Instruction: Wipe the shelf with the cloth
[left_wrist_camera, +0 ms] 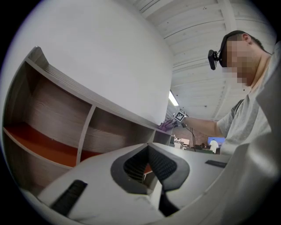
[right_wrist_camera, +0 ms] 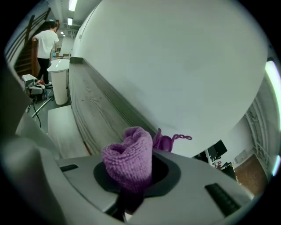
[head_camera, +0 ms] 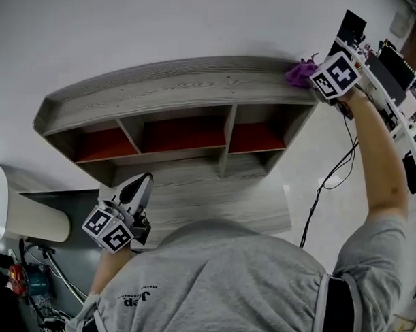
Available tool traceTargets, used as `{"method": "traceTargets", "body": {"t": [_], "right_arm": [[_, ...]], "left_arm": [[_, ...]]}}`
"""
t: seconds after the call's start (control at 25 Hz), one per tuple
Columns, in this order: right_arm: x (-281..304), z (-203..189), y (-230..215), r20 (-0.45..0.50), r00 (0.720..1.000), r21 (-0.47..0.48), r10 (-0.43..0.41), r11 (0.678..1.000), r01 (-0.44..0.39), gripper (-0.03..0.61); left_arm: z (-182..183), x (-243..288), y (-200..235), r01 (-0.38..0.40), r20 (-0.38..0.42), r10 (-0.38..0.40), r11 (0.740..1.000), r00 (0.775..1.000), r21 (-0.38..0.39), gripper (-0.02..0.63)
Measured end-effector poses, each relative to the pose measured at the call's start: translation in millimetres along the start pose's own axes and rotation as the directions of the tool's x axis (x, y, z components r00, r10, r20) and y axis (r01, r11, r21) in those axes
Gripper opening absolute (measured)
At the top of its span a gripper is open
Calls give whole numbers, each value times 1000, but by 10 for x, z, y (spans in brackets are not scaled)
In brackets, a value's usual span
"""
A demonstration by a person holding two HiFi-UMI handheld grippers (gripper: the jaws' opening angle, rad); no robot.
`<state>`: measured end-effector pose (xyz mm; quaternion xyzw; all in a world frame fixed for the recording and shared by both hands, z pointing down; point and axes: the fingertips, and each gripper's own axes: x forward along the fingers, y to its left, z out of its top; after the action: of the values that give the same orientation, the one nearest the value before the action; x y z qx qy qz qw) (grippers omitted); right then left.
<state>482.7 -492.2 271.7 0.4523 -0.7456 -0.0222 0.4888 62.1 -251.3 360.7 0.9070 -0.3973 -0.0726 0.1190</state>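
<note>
At frame's upper right: right gripper (head_camera: 318,81), jaws pinching purple knitted cloth (head_camera: 300,72), at right end of wooden shelf (head_camera: 177,86) top; its long axis runs leftward. Lower left: left gripper (head_camera: 135,193), jaws together, empty, farther off.

Shelf (head_camera: 163,82): one, grey wood.
Red-backed compartments (head_camera: 184,134): three, side by side in one row.
Cloth (head_camera: 301,72): one, purple.
Tools: two, the left tool (head_camera: 142,183) and the right tool (right_wrist_camera: 129,171).
Marker cubes (head_camera: 109,230): two, one on each tool.
People: two, the person holding the tools (head_camera: 224,285) and a person in a white top (right_wrist_camera: 44,41) far off.
White bin (right_wrist_camera: 58,81): one.
</note>
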Motion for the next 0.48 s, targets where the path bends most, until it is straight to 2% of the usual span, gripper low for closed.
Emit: {"method": "traceTargets", "body": {"t": [0.12, 0.24, 0.32, 0.4, 0.44, 0.48], "right_arm": [[-230, -182, 170, -7, 1000, 16, 17, 1000, -17, 74], [-345, -413, 359, -64, 997, 8, 53, 999, -53, 74], [-434, -440, 388, -45, 998, -10, 42, 999, -42, 74], [-572, -192, 288, 39, 998, -74, -48, 996, 50, 74], [-597, -10, 212, 68, 991, -140, -114, 983, 122, 74], [-556, 160, 144, 74, 981, -228, -178, 955, 190, 74]], "left_arm": [[-20, 46, -8, 37, -2, -37, 999, 999, -8, 14], [-10, 72, -27, 65, 12, -65, 998, 998, -16, 14], [-11, 53, -33, 72, 21, -72, 997, 997, -25, 14], [-33, 25, -9, 71, 27, -70, 997, 997, -39, 14], [-43, 19, 13, 69, 30, -68, 997, 997, -46, 14], [-52, 18, 32, 68, 33, -66, 996, 997, -50, 14]]}}
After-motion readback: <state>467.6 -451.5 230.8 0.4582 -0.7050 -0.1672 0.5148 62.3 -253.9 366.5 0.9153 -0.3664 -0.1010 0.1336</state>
